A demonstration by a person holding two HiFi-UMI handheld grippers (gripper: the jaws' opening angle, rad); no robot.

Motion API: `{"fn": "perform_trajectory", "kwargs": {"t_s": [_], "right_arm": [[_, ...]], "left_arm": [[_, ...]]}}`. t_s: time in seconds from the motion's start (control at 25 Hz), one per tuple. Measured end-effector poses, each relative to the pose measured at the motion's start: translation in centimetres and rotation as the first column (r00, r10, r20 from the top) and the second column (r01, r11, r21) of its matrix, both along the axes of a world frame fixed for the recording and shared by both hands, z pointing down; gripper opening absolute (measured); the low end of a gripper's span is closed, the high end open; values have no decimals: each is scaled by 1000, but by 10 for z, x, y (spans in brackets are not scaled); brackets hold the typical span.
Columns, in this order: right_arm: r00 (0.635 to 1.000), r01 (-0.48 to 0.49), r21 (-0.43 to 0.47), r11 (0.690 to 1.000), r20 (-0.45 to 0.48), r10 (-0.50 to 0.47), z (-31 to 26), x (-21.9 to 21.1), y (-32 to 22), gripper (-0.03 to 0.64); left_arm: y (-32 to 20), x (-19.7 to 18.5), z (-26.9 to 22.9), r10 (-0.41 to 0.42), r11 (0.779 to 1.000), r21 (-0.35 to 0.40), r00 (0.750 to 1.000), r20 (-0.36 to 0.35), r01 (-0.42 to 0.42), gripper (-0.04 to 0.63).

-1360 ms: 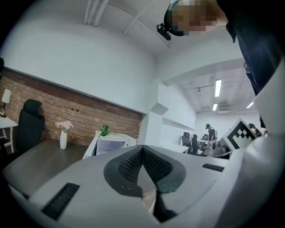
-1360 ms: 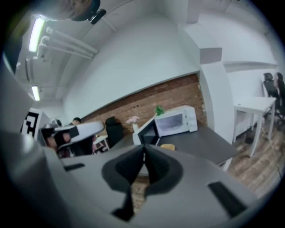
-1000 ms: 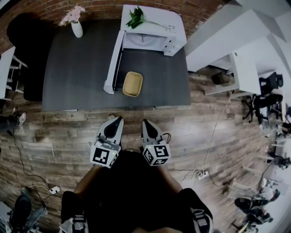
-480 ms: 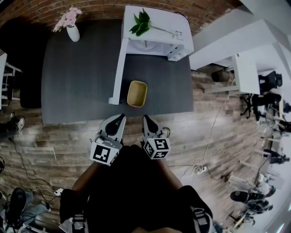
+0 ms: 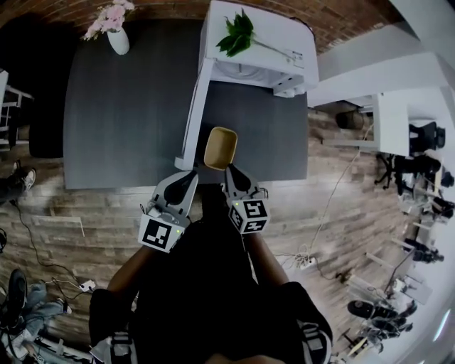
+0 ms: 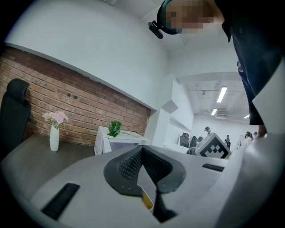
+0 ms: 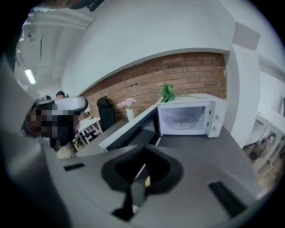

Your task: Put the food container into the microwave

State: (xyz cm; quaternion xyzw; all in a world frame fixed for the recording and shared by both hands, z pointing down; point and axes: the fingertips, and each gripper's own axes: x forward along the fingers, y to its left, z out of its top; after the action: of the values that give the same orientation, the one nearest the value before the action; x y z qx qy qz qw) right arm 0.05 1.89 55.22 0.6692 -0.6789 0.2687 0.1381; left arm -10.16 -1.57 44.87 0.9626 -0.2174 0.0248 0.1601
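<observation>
The container [image 5: 220, 148] is sitting on the counter [image 5: 121, 114] by the open microwave [image 5: 259, 50], looking light and stiff, so pinching its near rim seems best, while the left tool [image 5: 186, 178] and right tool [image 5: 233, 173] are hanging closed and empty just beside it.

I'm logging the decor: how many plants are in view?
2: pink flowers in a white vase at the table's back left, and a green sprig atop the microwave. Others may be out of view.
</observation>
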Motion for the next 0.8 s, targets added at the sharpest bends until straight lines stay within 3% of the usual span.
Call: {"fn": "perform_trajectory", "kwargs": {"t_s": [0.12,0.24,0.32,0.48,0.8], "right_arm": [[994,107,-54,993,-2,-107,20,0,-10,34],[969,242,-123,962,-30,-247,47,-1,-19,34],[934,339,-163,926,-54,-352,61,-4,-23,34],[863,491,-214,844,-15,-506,83,-11,-27,35],[758,635,-305,710,66,-649,119,-15,-18,40]], "left_arm": [[-5,7,5,-29,1000,0,1000,8,29,34],[-10,12,9,-79,997,-2,997,22,79,34],[-15,15,11,-126,992,-12,992,31,127,34],[-23,28,9,-201,979,-13,979,31,201,34],[-29,36,9,-280,959,-16,958,52,281,34]]}}
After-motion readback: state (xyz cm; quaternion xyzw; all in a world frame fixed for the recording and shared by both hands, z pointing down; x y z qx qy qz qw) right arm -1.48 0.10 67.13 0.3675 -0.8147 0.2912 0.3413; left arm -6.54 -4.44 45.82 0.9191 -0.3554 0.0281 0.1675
